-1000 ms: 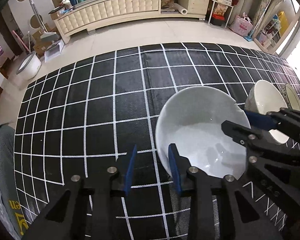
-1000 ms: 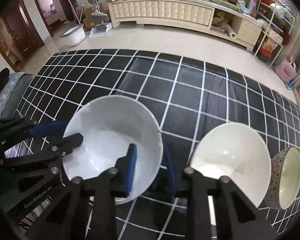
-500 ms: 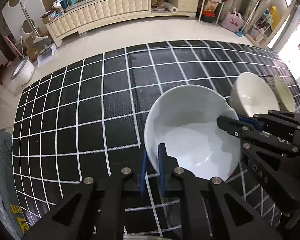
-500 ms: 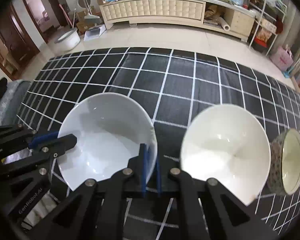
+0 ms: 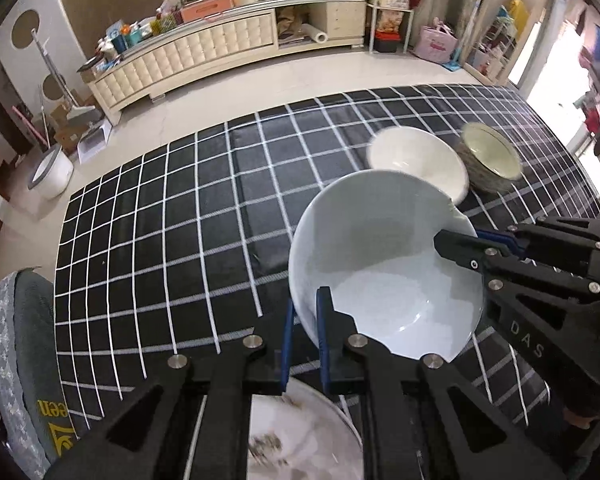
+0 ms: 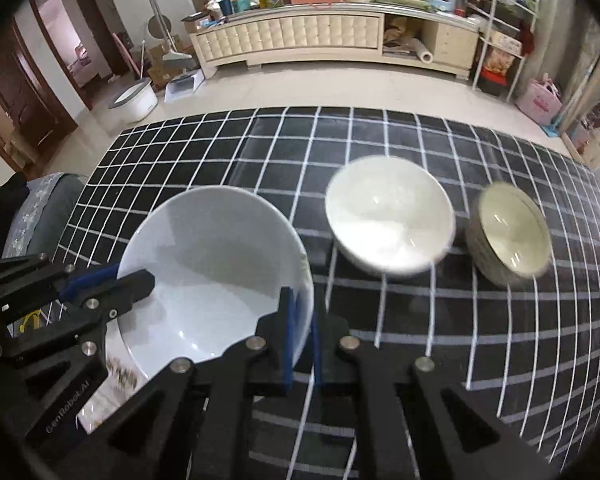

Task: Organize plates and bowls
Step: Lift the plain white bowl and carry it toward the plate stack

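Both grippers hold one large white bowl (image 5: 384, 272) by opposite rims, lifted above the checked cloth. My left gripper (image 5: 303, 320) is shut on its near-left rim. My right gripper (image 6: 300, 320) is shut on its right rim; the bowl also shows in the right wrist view (image 6: 216, 272). A cream bowl (image 6: 388, 212) and a patterned bowl (image 6: 508, 236) sit on the cloth to the right. A white plate with a dark pattern (image 5: 300, 440) lies under the left gripper.
The black cloth with white grid lines (image 5: 180, 220) covers the table. A grey cushioned chair (image 5: 16, 340) stands at the left edge. A long cream cabinet (image 6: 300, 36) stands across the tiled floor beyond.
Both grippers closed on the white bowl's rims, then lifted it and drew it back toward me. The patterned plate has come into view beneath the left gripper.
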{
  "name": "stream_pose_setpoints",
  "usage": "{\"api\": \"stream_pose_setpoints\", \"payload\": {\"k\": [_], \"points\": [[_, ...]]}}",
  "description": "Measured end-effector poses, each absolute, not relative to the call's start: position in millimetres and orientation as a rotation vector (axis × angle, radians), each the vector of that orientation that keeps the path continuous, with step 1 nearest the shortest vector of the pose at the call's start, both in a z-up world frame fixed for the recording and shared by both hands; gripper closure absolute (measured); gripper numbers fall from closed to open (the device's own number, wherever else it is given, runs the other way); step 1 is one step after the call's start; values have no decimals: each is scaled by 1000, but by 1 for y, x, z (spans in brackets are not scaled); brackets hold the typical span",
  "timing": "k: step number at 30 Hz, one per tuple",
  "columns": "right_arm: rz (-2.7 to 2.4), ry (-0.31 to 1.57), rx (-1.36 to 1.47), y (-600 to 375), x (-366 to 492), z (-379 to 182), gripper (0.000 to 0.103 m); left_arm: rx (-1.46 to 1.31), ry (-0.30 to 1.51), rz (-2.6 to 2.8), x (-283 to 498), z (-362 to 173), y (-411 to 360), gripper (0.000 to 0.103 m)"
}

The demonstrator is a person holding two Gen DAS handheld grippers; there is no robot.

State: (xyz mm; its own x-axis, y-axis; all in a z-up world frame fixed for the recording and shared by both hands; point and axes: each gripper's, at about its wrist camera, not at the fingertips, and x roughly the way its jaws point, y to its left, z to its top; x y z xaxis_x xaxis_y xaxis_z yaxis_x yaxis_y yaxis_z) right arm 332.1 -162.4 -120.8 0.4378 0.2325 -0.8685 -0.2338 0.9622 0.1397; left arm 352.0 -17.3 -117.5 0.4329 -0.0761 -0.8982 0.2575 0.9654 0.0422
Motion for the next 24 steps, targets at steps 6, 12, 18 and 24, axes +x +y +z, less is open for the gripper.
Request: {"api": "stream_pose_setpoints", "payload": {"k": [6,12,18,24], "points": [[260,1085,19,-182,289,-126,93,195,1101,-243,305,-119,-36,94],[253,1142,66,-197,260,-150,93,186,1142,-266,269,-139,-48,93],[244,1182,84,-204,240,-174,93,180,1167,-258,249,-161,-58,94],[241,1193,63,-208,233,-185,93,186,1164,-265,244,-175,-67,94]]}}
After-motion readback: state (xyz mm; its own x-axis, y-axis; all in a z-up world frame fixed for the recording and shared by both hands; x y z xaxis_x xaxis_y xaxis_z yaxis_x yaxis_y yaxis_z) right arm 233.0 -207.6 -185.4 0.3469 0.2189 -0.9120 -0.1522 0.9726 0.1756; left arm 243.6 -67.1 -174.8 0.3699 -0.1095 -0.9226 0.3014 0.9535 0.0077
